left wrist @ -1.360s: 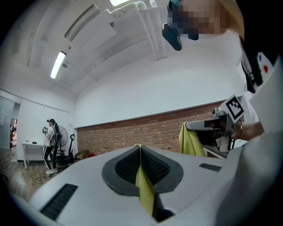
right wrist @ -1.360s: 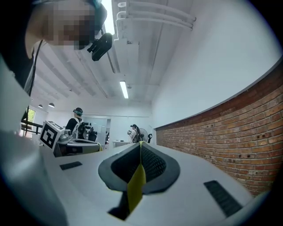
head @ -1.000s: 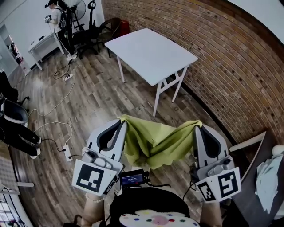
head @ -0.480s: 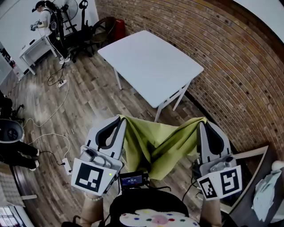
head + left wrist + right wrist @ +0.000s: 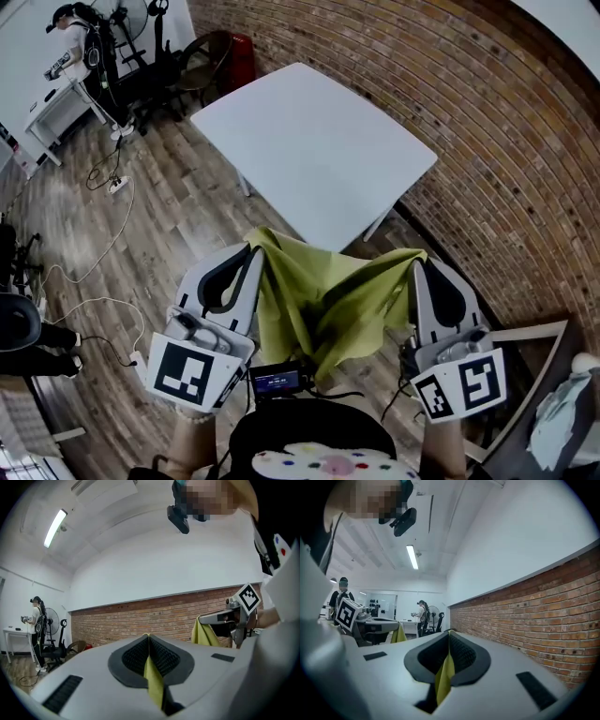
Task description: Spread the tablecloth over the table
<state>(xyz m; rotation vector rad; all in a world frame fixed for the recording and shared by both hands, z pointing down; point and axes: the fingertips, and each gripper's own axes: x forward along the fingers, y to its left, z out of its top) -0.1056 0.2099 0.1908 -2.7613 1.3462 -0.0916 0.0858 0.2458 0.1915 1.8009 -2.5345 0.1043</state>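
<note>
A light, limp green cloth (image 5: 323, 300) sags in mid-air just near of the bare white counter (image 5: 314, 141), the left gripper (image 5: 253, 253) and right gripper (image 5: 416, 264) each clenched on a top corner, probably its surest hold.

tablecloth (image 5: 323, 300) hangs between left gripper (image 5: 252, 253) and right gripper (image 5: 415, 263), table (image 5: 319, 150) beyond it, brick wall (image 5: 511, 141) at right.
</note>
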